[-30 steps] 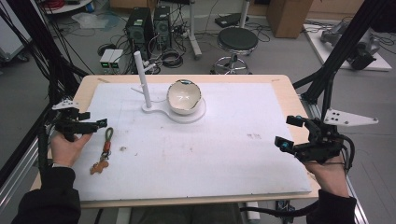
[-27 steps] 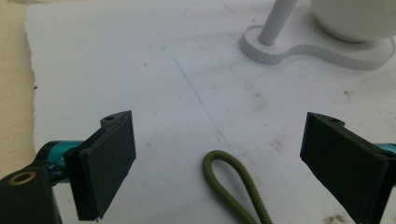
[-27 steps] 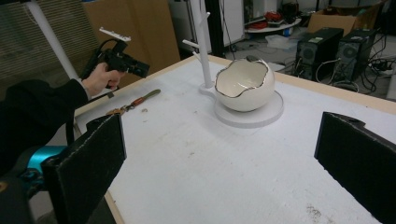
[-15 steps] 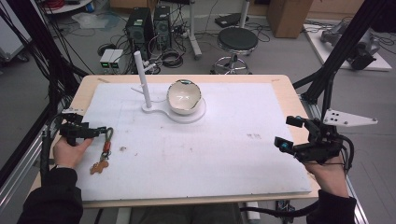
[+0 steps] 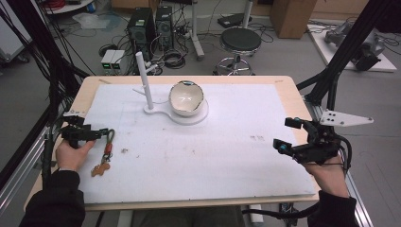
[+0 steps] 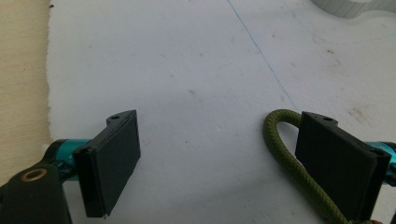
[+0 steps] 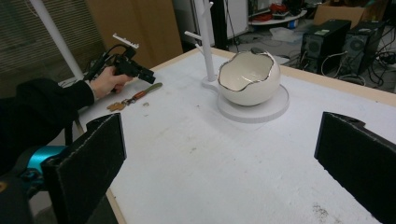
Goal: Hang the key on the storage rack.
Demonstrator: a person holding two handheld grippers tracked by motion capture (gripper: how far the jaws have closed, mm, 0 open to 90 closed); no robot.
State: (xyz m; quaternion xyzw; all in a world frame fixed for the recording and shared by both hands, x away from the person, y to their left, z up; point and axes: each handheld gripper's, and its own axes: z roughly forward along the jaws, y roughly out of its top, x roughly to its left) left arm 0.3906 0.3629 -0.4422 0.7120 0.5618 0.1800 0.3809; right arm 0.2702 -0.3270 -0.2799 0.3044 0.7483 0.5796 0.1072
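Observation:
A keychain lies on the white mat at the left: an olive-green cord loop (image 5: 110,137), a red piece and a brown tag (image 5: 100,169). My left gripper (image 5: 100,133) is low over the mat and open. In the left gripper view the cord loop (image 6: 279,140) lies between the jaws, close against the right pad (image 6: 336,158), with bare mat toward the left pad (image 6: 112,163). My right gripper (image 5: 286,135) is held open near the mat's right edge, with nothing between its wide-apart pads (image 7: 88,163). It faces the keychain (image 7: 135,98) and the left gripper (image 7: 140,71) from far off.
An egg-shaped white bowl (image 5: 186,98) sits on a white stand (image 5: 189,118) with an upright pegged post (image 5: 143,78) at the back middle of the mat. The wooden table edge (image 5: 80,101) frames the mat. Behind the table are a stool and computer cases.
My left gripper has come down and slightly toward the person, reaching the keychain's cord loop. The right gripper, bowl and keychain have not moved.

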